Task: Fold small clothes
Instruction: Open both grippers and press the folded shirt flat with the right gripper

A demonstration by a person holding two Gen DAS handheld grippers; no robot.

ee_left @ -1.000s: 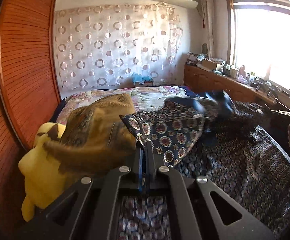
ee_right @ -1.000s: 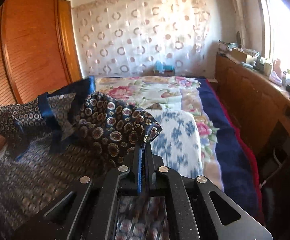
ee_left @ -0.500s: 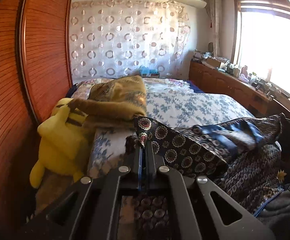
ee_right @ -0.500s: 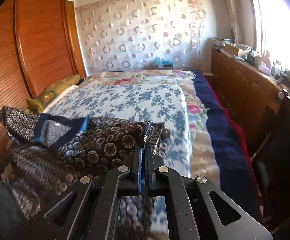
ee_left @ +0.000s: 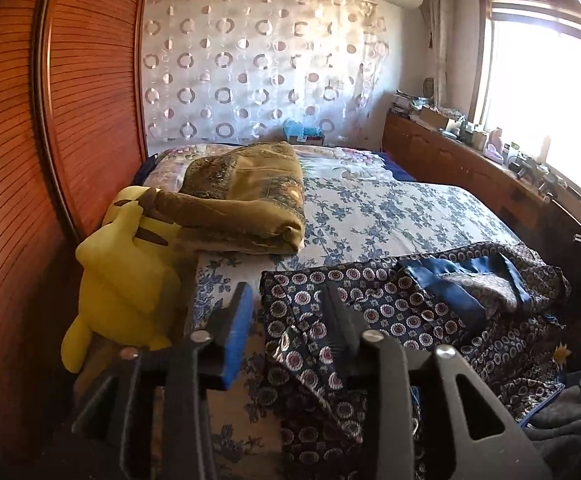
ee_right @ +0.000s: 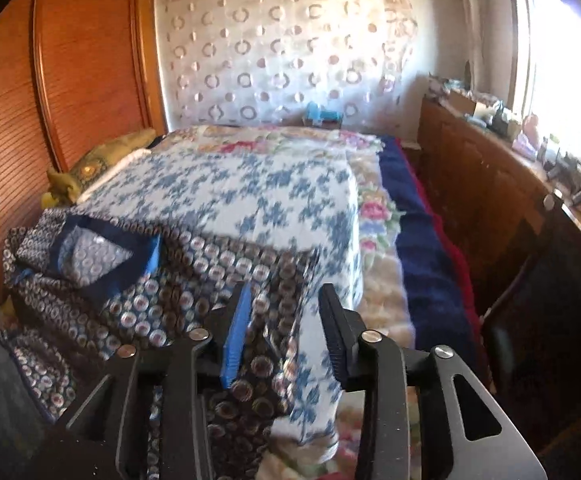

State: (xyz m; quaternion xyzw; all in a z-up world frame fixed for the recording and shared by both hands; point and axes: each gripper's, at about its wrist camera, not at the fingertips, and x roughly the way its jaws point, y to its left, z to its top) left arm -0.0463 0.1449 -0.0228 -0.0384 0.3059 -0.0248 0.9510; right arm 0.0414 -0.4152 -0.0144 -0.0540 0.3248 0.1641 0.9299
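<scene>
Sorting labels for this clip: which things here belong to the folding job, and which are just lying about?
Job: patterned garment, left gripper, right gripper, both open.
Lying about: yellow plush toy, folded brown blanket, floral bedsheet.

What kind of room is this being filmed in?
Most likely a bedroom in a home. A bed with a blue-flowered cover fills the middle, a yellow plush toy sits at its edge, and a wooden wardrobe lines the wall.

Both wrist views look low along the bed (shared) toward the curtain.
</scene>
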